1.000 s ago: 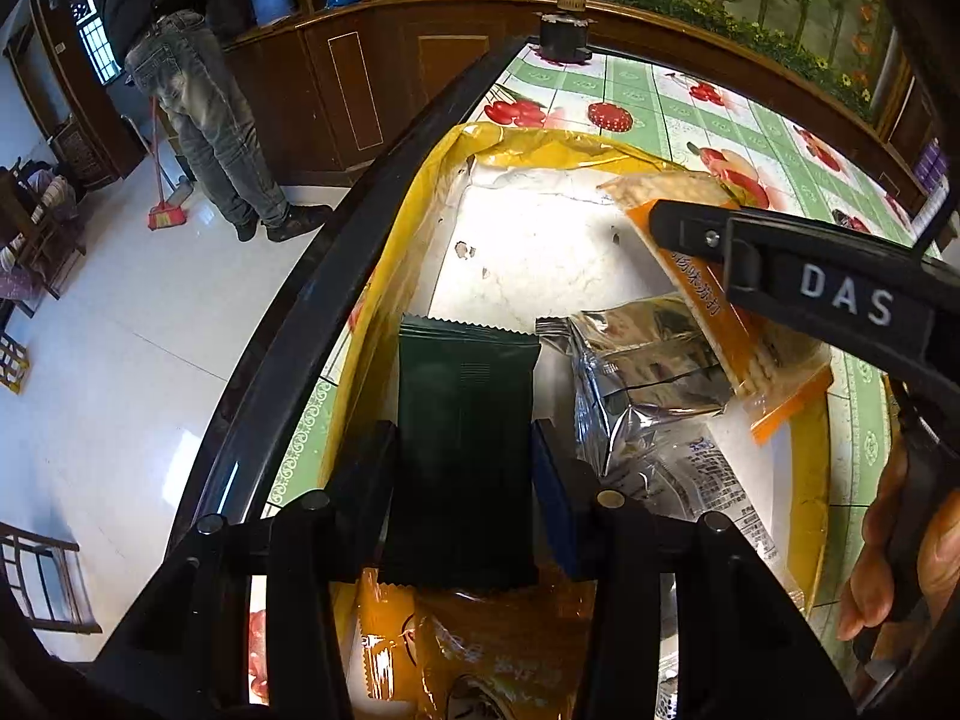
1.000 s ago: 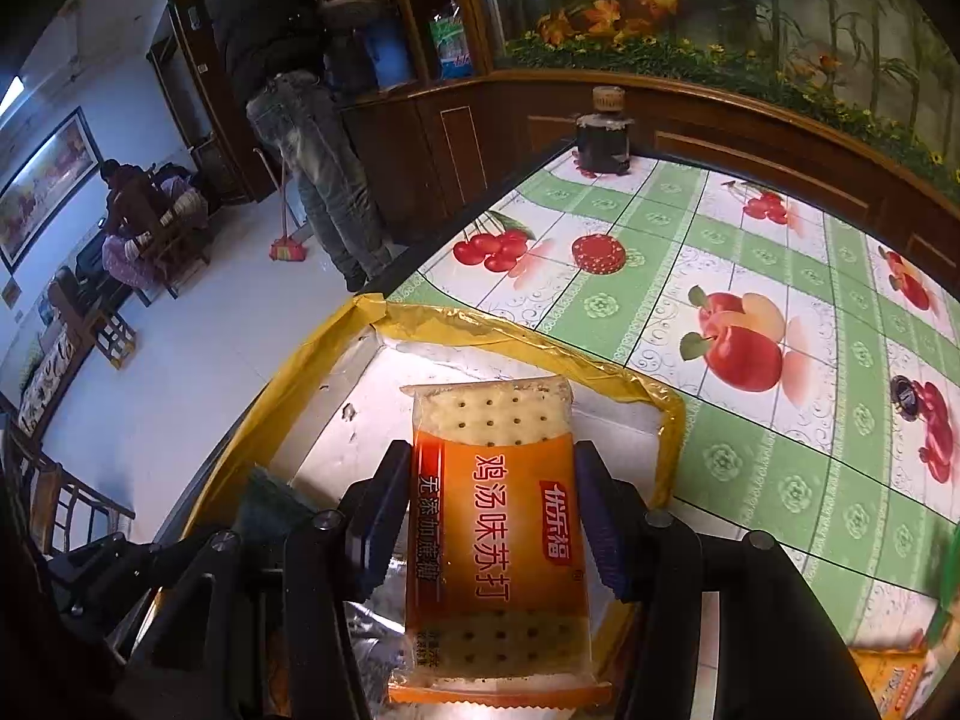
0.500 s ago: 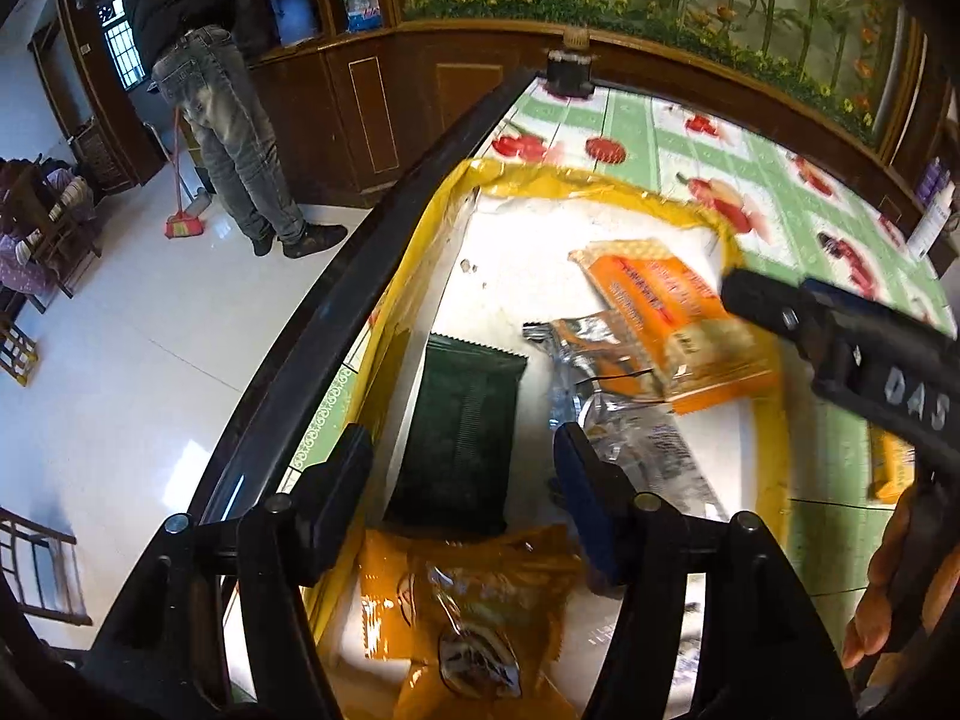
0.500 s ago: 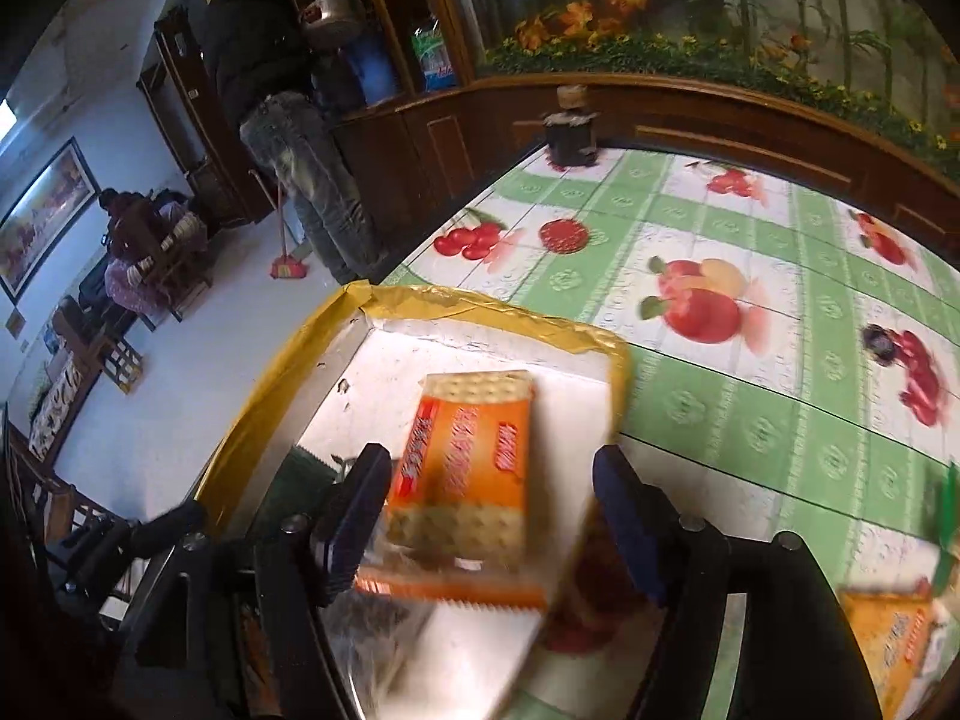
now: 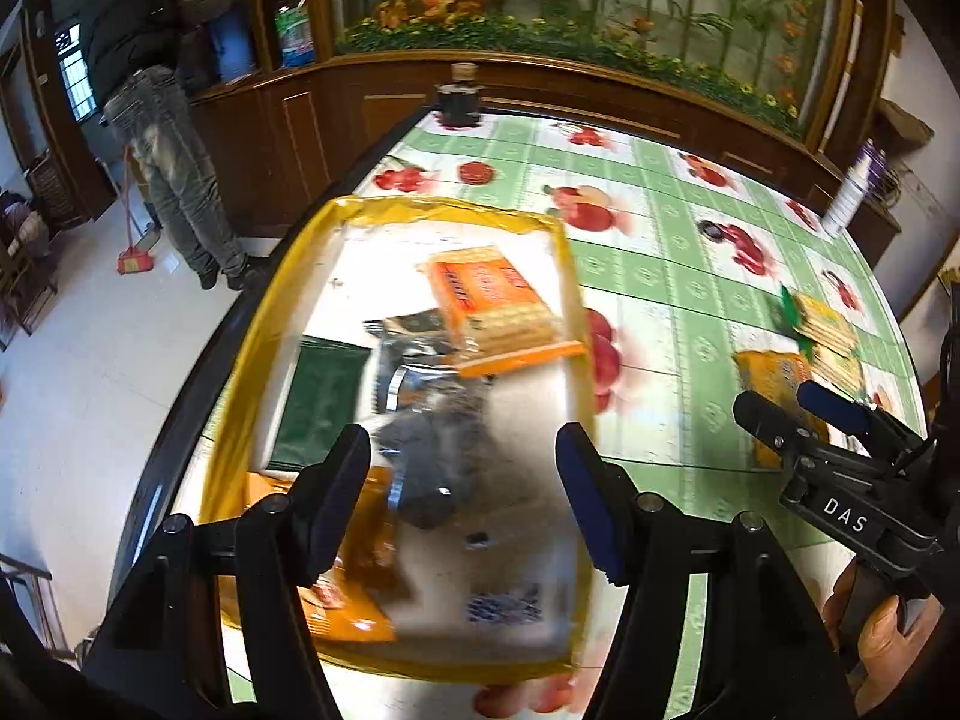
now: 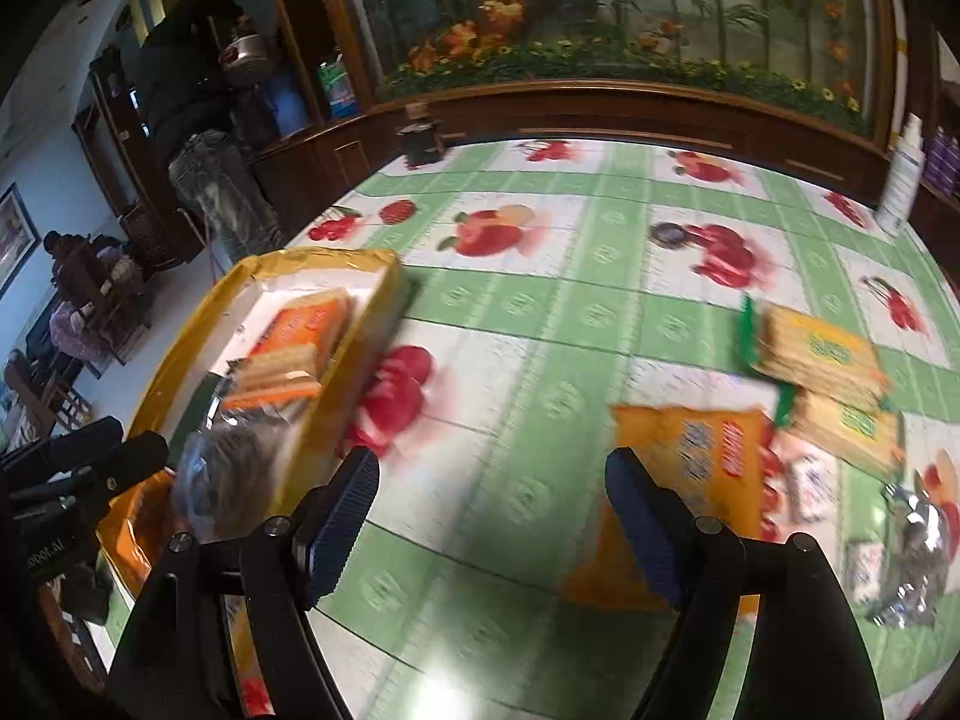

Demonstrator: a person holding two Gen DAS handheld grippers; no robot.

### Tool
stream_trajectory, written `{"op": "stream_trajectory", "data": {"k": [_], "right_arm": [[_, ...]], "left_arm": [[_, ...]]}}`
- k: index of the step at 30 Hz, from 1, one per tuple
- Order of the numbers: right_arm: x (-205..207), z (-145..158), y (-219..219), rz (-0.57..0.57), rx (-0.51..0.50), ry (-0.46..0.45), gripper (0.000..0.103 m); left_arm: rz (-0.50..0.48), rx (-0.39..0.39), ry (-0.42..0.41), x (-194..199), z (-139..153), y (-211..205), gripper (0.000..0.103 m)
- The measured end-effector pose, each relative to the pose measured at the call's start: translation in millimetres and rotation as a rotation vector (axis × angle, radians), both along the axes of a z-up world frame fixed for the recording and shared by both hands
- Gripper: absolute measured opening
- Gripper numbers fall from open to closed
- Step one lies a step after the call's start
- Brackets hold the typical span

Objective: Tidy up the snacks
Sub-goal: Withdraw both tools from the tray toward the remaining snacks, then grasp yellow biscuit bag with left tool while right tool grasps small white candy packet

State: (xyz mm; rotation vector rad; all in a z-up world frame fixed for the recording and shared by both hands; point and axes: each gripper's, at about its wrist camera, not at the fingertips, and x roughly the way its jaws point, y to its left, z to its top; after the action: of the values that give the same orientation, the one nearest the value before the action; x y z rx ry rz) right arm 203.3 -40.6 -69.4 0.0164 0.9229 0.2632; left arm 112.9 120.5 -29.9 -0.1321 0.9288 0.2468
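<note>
The left gripper (image 5: 462,498) hung spread and empty over the yellow-rimmed tray (image 5: 240,360), where an orange cracker pack (image 5: 498,312), a dark green packet (image 5: 321,402) and a motion-blurred silver packet (image 5: 420,372) lay. The right gripper (image 6: 492,522), its jaws opening with nothing between them, was above the fruit-print counter (image 6: 540,300) near a blurred orange snack bag (image 6: 690,450). Beyond it lay two yellow cracker packs (image 6: 822,354), while a crumpled foil packet (image 6: 912,564) sat at the frame's edge, hard to identify.
</note>
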Motion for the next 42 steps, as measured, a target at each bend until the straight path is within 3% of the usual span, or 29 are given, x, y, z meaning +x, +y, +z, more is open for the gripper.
{"op": "stream_trajectory", "data": {"k": [14,28,42], "right_arm": [[-56.0,6.6,-114.0,-0.202,-0.036,-0.011,0.083],[-96.0,5.9,-182.2,-0.325,-0.073,-0.015,0.084],[-93.0,2.2,-222.6,-0.377,-0.035,0.004,0.084]], "left_arm": [[-0.128,-0.006,0.024,8.6,-1.0,-74.9,0.064],[-0.277,-0.068,0.06,34.1,-13.5,-143.3,0.063],[-0.279,-0.086,0.13,96.6,-37.9,-178.7,0.063]]}}
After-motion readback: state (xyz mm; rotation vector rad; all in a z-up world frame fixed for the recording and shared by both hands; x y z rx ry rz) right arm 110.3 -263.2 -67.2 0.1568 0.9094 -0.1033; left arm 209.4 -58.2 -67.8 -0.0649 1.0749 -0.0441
